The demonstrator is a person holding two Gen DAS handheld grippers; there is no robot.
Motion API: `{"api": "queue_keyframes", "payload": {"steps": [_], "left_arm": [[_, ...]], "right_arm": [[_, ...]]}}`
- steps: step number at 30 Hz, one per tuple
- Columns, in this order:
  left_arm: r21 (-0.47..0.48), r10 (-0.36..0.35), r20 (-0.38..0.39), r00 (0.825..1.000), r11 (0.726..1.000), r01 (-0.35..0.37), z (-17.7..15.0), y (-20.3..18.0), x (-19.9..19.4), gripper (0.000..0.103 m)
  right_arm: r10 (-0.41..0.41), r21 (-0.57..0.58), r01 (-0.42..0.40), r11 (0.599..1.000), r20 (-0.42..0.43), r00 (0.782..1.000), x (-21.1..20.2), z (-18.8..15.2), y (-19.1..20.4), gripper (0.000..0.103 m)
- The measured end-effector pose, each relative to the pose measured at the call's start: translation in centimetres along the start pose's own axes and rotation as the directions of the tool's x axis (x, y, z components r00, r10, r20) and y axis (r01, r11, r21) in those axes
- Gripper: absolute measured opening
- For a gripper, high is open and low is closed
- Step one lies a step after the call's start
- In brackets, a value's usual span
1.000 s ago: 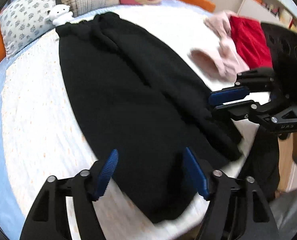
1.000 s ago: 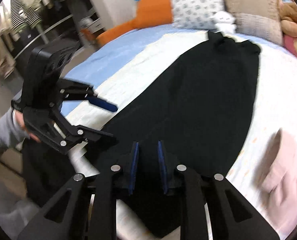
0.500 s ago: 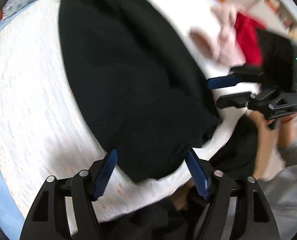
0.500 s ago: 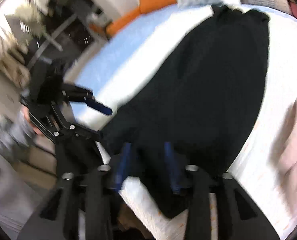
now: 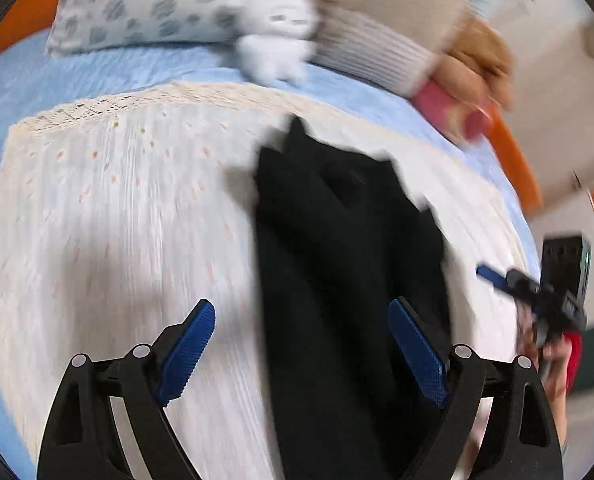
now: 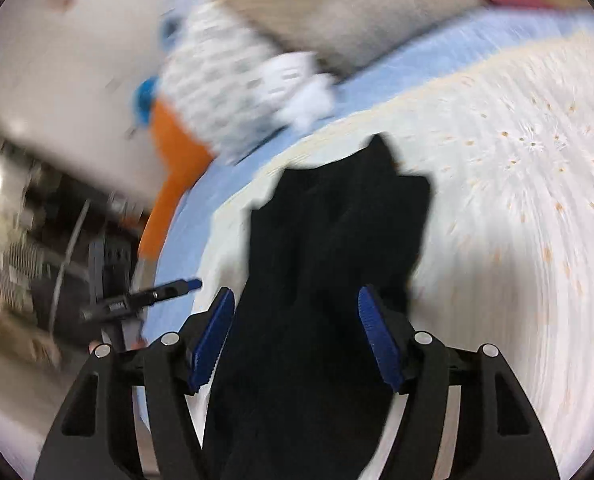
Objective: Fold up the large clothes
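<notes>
A large black garment lies lengthwise on the white bedspread, its far end pointing at the pillows. It also shows in the right wrist view. My left gripper is open, low over the garment's left edge and the bedspread. My right gripper is open, with the black cloth lying between its blue pads, not clamped. The right gripper also shows at the far right of the left wrist view. Both views are blurred by motion.
At the head of the bed are a patterned pillow, a white plush toy, a beige striped pillow and a brown plush. An orange bed frame borders the blue sheet. Room clutter lies left.
Both grippers have swung up along the garment toward the pillows. The right gripper was shut a second ago and now stands open. The garment now looks narrower and bunched.
</notes>
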State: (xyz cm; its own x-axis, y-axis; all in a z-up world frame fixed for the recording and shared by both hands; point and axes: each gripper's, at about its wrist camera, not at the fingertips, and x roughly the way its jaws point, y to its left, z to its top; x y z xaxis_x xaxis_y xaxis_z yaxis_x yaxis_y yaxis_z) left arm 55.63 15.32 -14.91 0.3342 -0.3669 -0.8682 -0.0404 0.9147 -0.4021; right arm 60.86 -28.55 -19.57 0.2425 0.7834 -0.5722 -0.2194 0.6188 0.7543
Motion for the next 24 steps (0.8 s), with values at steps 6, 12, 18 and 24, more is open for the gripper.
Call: {"api": "queue_keyframes", "payload": {"steps": [6, 12, 18, 24], "left_arm": [[-0.02, 0.077, 0.002, 0.997, 0.997, -0.077, 5.7, 0.1, 7.6, 0.088], [0.024, 0.183, 0.015, 0.983, 0.983, -0.183, 6.1, -2.6, 11.1, 0.088], [-0.005, 0.194, 0.127, 0.973, 0.981, -0.195, 6.5, -5.0, 10.8, 0.026], [0.122, 0.026, 0.323, 0.946, 0.99, -0.069, 2.9, -7.6, 2.7, 0.021]], "right_arm": [[-0.065, 0.087, 0.066, 0.994, -0.016, 0.998, 5.5, 4.1, -5.2, 0.065], [-0.116, -0.001, 0.116, 0.993, -0.035, 0.993, 9.1, 5.8, -3.7, 0.065], [-0.123, -0.048, 0.12, 0.992, -0.049, 0.991, 9.5, 5.1, -2.4, 0.015], [0.056, -0.142, -0.053, 0.988, 0.018, 0.998, 3.7, 2.8, 1.3, 0.015]]}}
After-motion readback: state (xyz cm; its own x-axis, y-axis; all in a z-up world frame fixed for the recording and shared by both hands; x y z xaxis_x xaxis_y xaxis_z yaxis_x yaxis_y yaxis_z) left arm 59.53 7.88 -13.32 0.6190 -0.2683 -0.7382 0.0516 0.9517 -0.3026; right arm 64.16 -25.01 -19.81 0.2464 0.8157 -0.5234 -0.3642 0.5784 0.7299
